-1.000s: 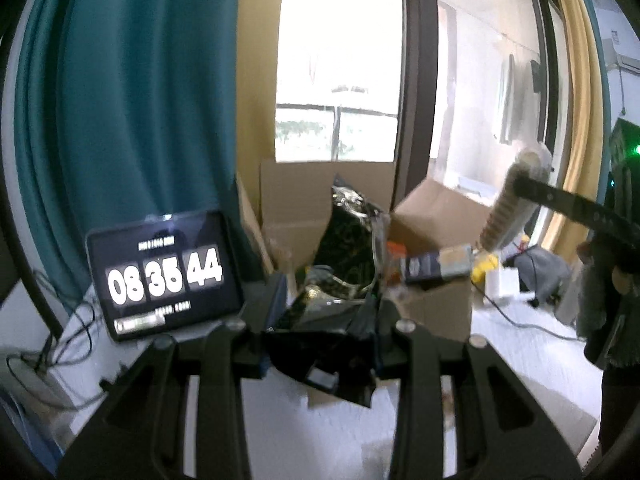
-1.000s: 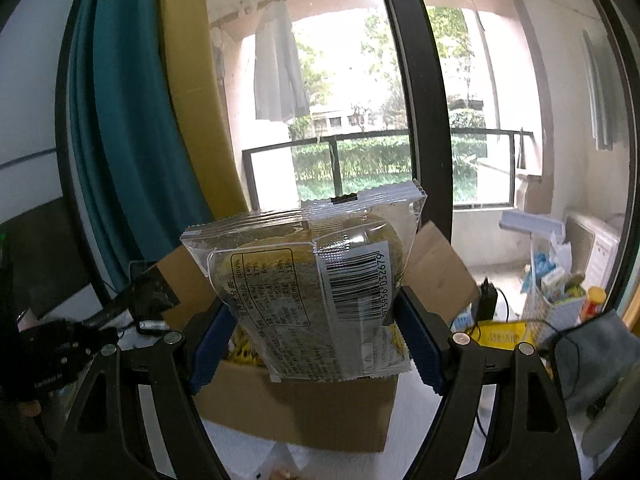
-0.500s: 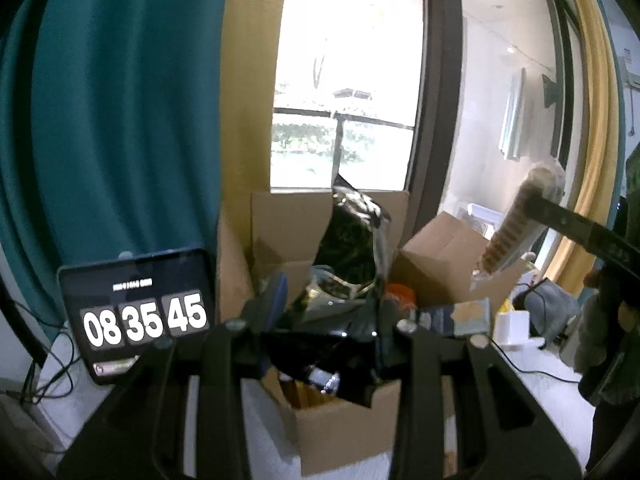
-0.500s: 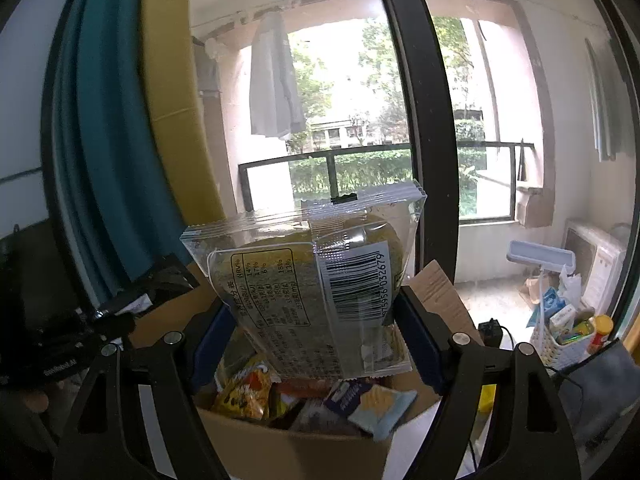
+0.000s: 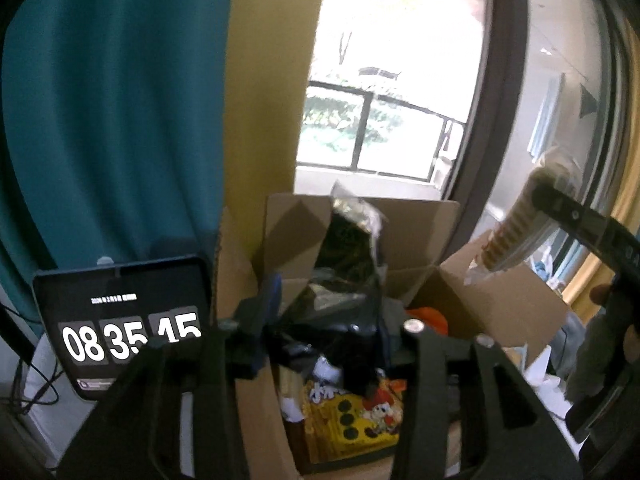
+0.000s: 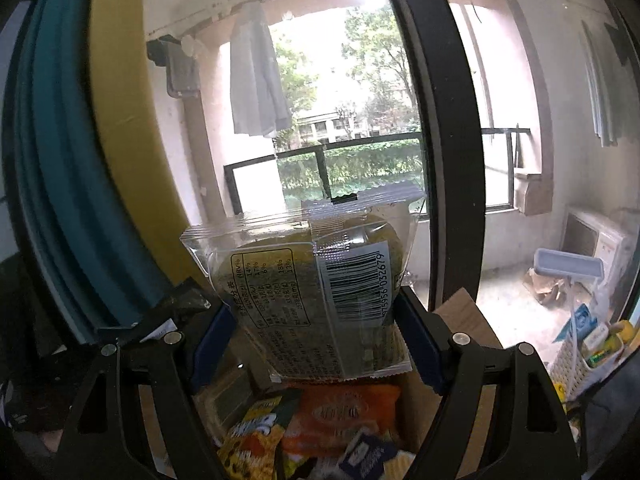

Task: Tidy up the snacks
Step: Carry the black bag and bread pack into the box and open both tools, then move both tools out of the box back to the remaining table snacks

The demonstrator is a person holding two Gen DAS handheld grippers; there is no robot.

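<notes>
My left gripper (image 5: pixel 324 340) is shut on a black snack bag (image 5: pixel 348 272) and holds it above the open cardboard box (image 5: pixel 500 304). Inside the box lie a yellow snack pack (image 5: pixel 352 424) and an orange pack (image 5: pixel 430 318). My right gripper (image 6: pixel 316 344) is shut on a clear-wrapped yellow-green snack packet (image 6: pixel 312 280) with a barcode, held above the same box, whose flap (image 6: pixel 464 320) shows at the right. Below it lie an orange pack (image 6: pixel 344 416), a yellow pack (image 6: pixel 260 432) and a blue pack (image 6: pixel 368 456). The right gripper with its packet shows at the right edge of the left wrist view (image 5: pixel 520 220).
A tablet showing a clock (image 5: pixel 124 320) stands left of the box. Teal curtain (image 5: pixel 100 100) and a yellow curtain (image 5: pixel 268 80) hang behind. A window frame post (image 6: pixel 432 120) rises beyond the box. A white basket of items (image 6: pixel 588 352) sits at the right.
Both grippers have moved forward and over the open box with their snacks still held. The box contents now show beneath them.
</notes>
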